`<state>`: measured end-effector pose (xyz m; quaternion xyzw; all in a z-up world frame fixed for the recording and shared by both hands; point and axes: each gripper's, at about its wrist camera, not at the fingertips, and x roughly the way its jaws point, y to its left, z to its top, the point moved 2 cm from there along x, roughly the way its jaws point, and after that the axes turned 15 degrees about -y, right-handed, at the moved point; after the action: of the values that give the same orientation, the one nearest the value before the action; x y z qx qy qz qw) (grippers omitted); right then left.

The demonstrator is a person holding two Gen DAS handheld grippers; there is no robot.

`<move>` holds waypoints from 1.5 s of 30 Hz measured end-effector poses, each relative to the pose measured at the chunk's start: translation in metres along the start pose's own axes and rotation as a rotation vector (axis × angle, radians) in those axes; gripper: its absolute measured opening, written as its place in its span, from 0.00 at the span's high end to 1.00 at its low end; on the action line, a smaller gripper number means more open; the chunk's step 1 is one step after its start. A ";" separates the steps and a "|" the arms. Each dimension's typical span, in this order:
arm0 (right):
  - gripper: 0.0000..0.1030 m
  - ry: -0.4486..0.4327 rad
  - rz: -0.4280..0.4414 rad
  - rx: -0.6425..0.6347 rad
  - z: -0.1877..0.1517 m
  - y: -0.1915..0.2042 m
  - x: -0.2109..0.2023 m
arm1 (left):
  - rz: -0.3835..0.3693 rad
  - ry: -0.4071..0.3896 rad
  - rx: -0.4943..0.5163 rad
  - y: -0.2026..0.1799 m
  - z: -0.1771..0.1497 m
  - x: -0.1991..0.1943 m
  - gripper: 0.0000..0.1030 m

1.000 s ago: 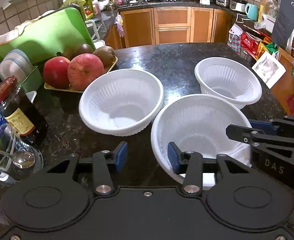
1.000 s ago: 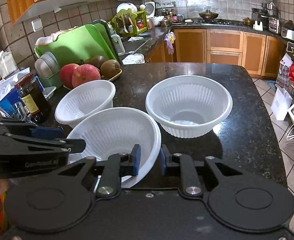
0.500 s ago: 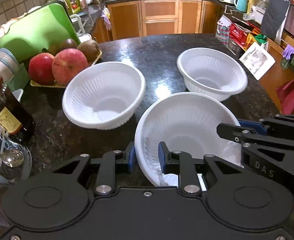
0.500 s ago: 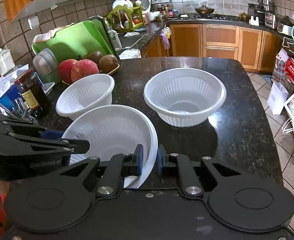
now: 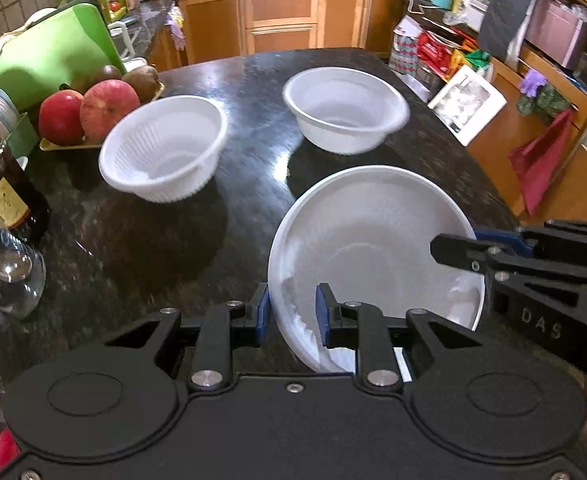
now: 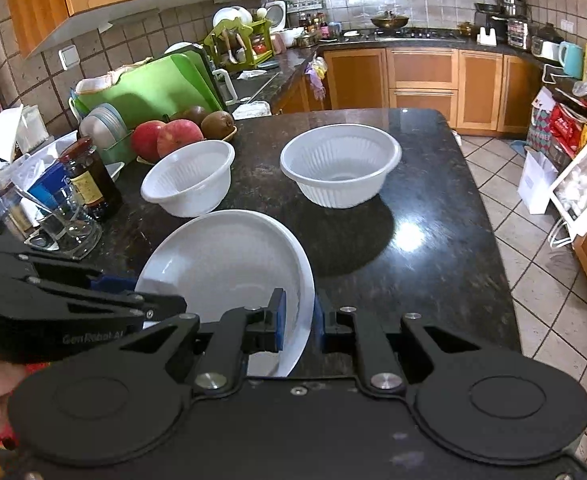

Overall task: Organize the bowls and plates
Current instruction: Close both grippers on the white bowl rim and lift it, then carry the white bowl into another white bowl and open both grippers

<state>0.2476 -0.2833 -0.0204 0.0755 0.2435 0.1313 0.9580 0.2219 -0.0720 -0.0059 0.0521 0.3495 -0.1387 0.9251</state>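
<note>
A large white bowl (image 5: 373,240) is held up off the black counter by both grippers. My left gripper (image 5: 292,312) is shut on its near left rim. My right gripper (image 6: 298,322) is shut on its right rim, and the bowl shows tilted in the right wrist view (image 6: 229,264). Two more white ribbed bowls stand on the counter: a smaller one at the left (image 5: 161,148) (image 6: 189,176) and a wider one at the right (image 5: 343,116) (image 6: 339,162).
A yellow tray of apples and kiwis (image 5: 93,108) sits at the back left by a green rack (image 5: 41,56). A dark jar (image 5: 1,188) and a glass (image 5: 9,276) stand at the left edge. The black counter (image 6: 425,240) ends at the right above a tiled floor.
Both grippers closed on the large bowl's rim and lifted it off the counter. The views rose and the two other bowls now look farther away.
</note>
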 end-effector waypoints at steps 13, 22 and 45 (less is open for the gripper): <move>0.84 0.069 -0.021 0.030 -0.034 0.009 -0.046 | -0.069 0.054 0.028 -0.015 -0.032 -0.034 0.70; 0.84 0.102 -0.020 0.039 -0.047 0.016 -0.051 | -0.077 0.078 0.040 -0.017 -0.043 -0.040 0.70; 0.66 -0.011 -0.064 0.020 -0.038 0.015 -0.057 | -0.036 -0.023 0.005 -0.009 -0.039 -0.047 0.56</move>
<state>0.1775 -0.2826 -0.0246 0.0780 0.2417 0.0976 0.9623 0.1606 -0.0623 -0.0043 0.0464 0.3394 -0.1569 0.9263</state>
